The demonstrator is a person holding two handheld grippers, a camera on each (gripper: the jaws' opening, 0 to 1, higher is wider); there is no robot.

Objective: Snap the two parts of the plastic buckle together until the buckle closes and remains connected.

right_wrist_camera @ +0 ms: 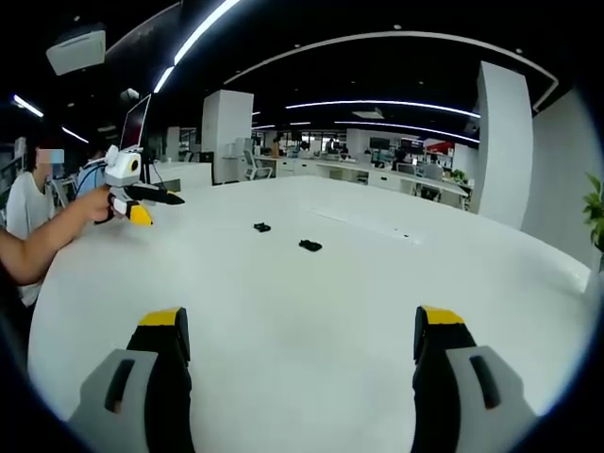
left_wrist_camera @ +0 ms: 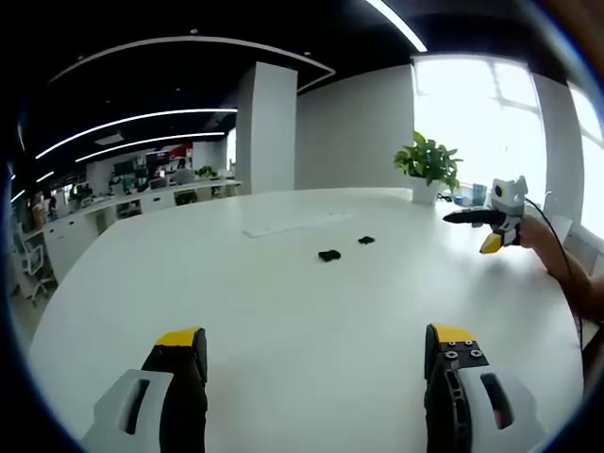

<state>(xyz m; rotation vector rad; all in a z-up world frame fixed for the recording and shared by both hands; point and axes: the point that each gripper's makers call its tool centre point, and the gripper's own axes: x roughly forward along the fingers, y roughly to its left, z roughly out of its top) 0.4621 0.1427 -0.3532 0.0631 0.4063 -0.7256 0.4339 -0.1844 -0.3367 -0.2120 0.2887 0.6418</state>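
The two buckle parts lay apart from each other near the middle of the white worktop (left_wrist_camera: 283,311), not joined. In the left gripper view one buckle part (left_wrist_camera: 328,256) was nearer and the other buckle part (left_wrist_camera: 366,240) lay a little farther and to the right. In the right gripper view the same two pieces appeared as small dark shapes (right_wrist_camera: 310,246) and (right_wrist_camera: 261,226).

The left claw (left_wrist_camera: 316,354) had its jaws spread wide, with nothing between them, and it was well back from the buckle. The right claw (right_wrist_camera: 300,340) was also spread wide and held nothing. Each claw was visible from the other camera, held by a hand above the edge of the worktop: the right one at (left_wrist_camera: 472,217), the left one at (right_wrist_camera: 160,196).

Nothing stood between the claws and the buckle parts; the surface there was bare. Behind the parts a flat white keyboard (left_wrist_camera: 293,224) lay on the worktop. A green plant (left_wrist_camera: 429,160) in a white pot stood at the far edge near a bright window. Behind were office desks, chairs and a white pillar (right_wrist_camera: 225,132).
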